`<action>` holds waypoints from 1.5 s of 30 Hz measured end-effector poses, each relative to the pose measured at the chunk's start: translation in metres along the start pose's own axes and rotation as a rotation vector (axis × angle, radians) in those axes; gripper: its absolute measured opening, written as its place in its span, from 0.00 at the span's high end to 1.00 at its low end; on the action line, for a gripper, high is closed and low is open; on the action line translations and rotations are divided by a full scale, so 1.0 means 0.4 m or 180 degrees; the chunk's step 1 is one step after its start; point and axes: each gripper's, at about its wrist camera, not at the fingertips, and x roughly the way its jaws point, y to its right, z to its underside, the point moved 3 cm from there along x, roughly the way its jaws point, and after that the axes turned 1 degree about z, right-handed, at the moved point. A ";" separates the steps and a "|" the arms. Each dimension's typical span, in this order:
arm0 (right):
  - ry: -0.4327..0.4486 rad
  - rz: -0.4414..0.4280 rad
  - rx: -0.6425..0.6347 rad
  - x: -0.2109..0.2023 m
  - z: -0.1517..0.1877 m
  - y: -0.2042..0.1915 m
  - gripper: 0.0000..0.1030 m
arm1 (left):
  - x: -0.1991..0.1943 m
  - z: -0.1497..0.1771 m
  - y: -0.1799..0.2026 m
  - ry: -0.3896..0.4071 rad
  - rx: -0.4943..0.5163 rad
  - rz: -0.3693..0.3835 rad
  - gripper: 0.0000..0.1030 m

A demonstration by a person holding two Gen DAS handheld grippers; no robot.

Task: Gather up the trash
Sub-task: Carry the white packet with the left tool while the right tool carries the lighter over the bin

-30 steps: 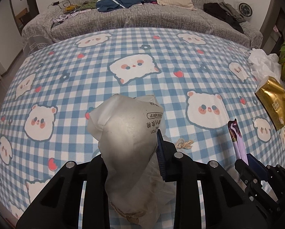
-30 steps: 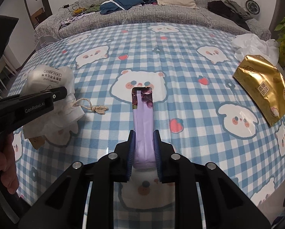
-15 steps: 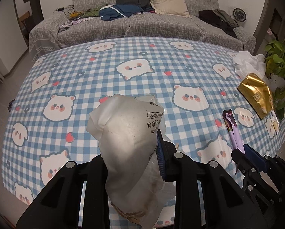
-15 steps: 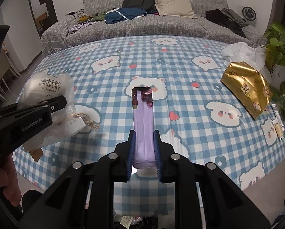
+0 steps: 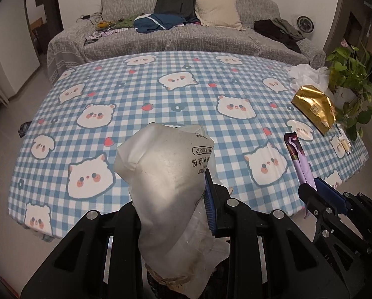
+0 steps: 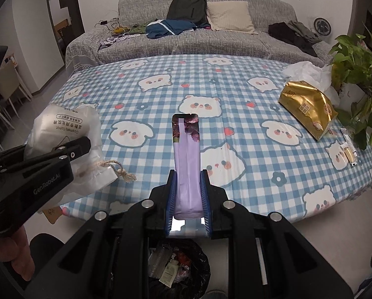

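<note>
Bin: black-lined round trash bin (image 6: 178, 269) sits on the floor directly under the right gripper, at 6 o'clock in the right wrist view, already part full of wrappers.

Right gripper (image 6: 188, 196): nearly closed, blue pads pinching the lower end of a flat lilac plastic sachet with a dark printed top (image 6: 187, 159). Sachet stands upright toward 12 o'clock. Judged light, thin, slippery; the low grip on the flat faces looks adequate.

Left gripper (image 5: 176, 214): nearly closed, clamped on a translucent white drawstring pouch with printed label (image 5: 171, 182), held at 9 o'clock from the right gripper, off the desk edge. Judged soft, crushable, light; a twine cord (image 6: 118, 169) dangles and could snag the bin rim.

Farther out, at 2 o'clock on the blue checked bear-print desk (image 6: 235, 89): a crinkled gold foil bag (image 6: 308, 107), likely stiffer and noisy, best pinched at an edge seam, touching crumpled white tissue (image 6: 308, 72).
</note>
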 end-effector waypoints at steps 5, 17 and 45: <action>0.0048 0.0003 0.0008 -0.052 0.061 -0.012 0.82 | -0.056 0.072 0.005 0.0044 0.0021 0.0013 0.75; 0.0102 0.0002 0.0020 -0.139 0.169 -0.024 0.82 | -0.125 0.209 0.012 0.0063 0.0025 0.0051 0.75; -0.0156 0.0043 0.0144 -0.054 0.398 0.009 0.82 | 0.003 0.469 0.013 -0.0285 -0.0002 0.0077 0.75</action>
